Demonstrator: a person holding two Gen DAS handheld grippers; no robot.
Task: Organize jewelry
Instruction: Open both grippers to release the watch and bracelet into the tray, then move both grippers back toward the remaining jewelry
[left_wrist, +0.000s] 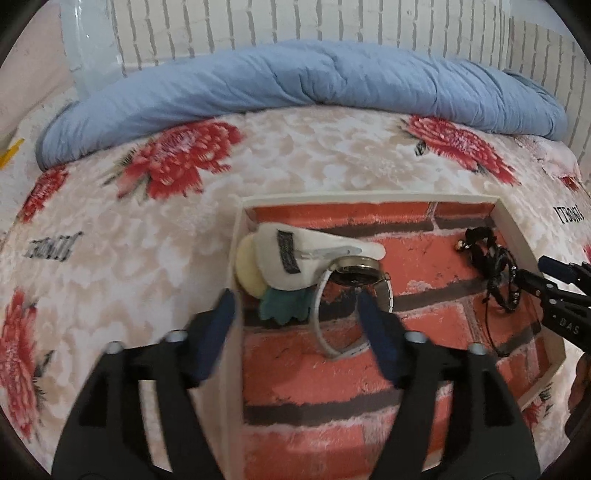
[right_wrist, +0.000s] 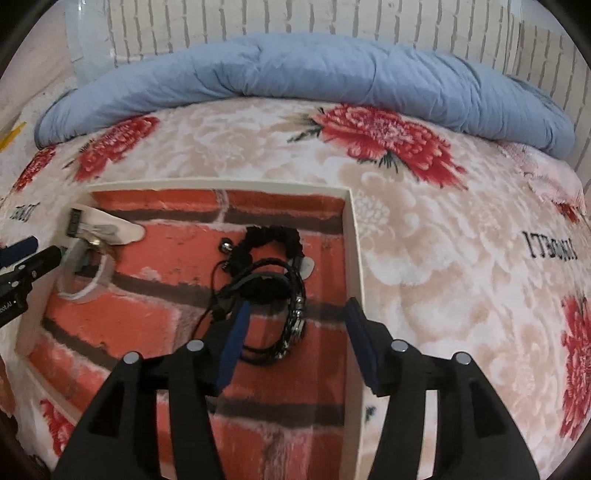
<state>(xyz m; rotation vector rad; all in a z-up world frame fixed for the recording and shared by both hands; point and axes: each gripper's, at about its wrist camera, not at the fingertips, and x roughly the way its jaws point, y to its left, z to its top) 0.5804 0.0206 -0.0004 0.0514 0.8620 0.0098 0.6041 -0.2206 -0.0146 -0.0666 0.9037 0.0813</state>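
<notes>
L gripper (left_wrist: 295, 314) jaws spread, watch (left_wrist: 351, 275) just ahead | R gripper (right_wrist: 295, 321) jaws spread over bracelets (right_wrist: 273, 295)

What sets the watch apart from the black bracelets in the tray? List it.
The watch has a white strap and a round metal case; the black bracelets are dark cords and braids.
The watch is one piece lying on its side, its strap in a loop; the black bracelets are several loops tangled in a heap.
The watch lies at the tray's left end, touching a white felt piece; the black bracelets lie by its right wall.
Both rest loose on the brick-print floor, gripped by nothing.
</notes>
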